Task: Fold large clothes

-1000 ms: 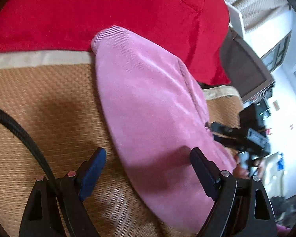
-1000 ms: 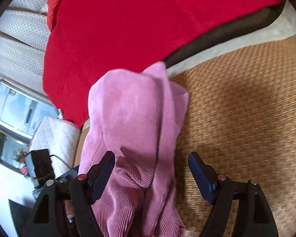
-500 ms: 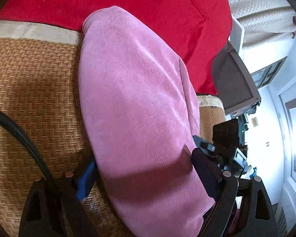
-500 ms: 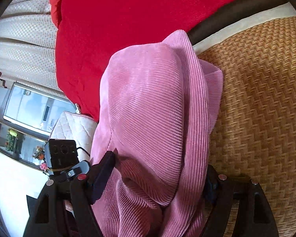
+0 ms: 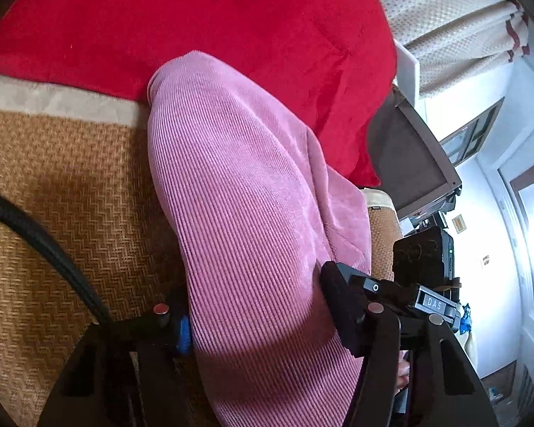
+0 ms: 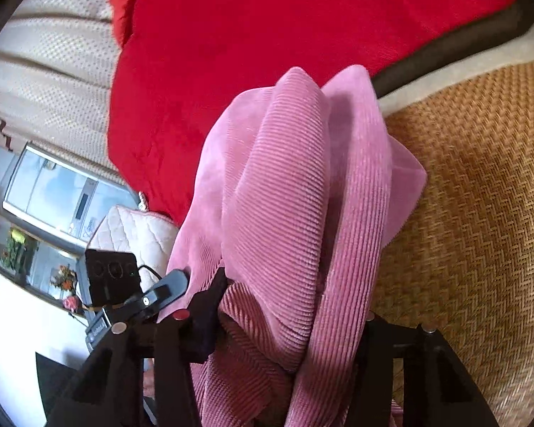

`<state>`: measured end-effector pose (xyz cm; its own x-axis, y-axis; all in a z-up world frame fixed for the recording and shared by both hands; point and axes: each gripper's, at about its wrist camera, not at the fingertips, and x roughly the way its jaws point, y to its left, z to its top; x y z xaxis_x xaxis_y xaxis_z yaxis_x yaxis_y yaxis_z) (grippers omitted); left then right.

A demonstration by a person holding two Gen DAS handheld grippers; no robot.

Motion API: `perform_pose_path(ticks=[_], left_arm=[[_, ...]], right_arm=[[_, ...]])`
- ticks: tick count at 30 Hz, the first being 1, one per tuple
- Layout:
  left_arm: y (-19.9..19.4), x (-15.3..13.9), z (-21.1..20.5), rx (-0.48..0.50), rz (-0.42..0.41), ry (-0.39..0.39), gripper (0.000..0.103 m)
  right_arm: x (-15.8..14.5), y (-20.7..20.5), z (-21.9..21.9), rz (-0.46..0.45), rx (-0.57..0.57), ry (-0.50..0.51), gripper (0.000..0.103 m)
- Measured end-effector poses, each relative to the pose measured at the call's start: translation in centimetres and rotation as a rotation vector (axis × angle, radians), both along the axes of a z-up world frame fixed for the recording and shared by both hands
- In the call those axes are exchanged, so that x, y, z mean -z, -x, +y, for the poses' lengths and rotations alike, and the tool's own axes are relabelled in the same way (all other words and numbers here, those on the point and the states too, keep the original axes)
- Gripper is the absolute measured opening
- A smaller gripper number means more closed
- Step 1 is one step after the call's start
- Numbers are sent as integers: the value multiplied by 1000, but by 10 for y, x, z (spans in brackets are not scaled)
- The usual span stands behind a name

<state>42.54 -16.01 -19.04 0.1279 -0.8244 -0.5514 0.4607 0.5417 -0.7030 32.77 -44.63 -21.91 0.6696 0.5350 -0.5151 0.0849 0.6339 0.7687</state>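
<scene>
Garment: pink corduroy garment [image 5: 238, 213] bunched on the woven mat [image 5: 71, 178], its far end against the red blanket [image 5: 195, 17].
Left gripper [image 5: 263, 323]: fingers have just been closing, now pressing the cloth from both sides.
Right gripper [image 6: 284, 323]: fingers just closed likewise, clamped on the garment's thick folds.

Place: a home living room
Signs: woven brown rattan seat mat [image 5: 71, 185], plush red blanket [image 5: 231, 35], beige dotted curtains [image 6: 53, 71], glass-fronted display cabinet [image 6: 53, 195]
</scene>
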Motion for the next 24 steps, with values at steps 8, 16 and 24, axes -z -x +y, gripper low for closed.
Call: perform_pose_path(ticks=[8, 16, 24], left_arm=[[22, -26, 16, 7, -51, -27, 63], [45, -46, 29, 31, -104, -51, 63], [48, -25, 29, 41, -94, -159, 64]], right_arm=[[-24, 17, 19, -41, -42, 13, 51], [-38, 47, 44, -78, -84, 26, 51], [-22, 47, 61, -32, -105, 39, 51]])
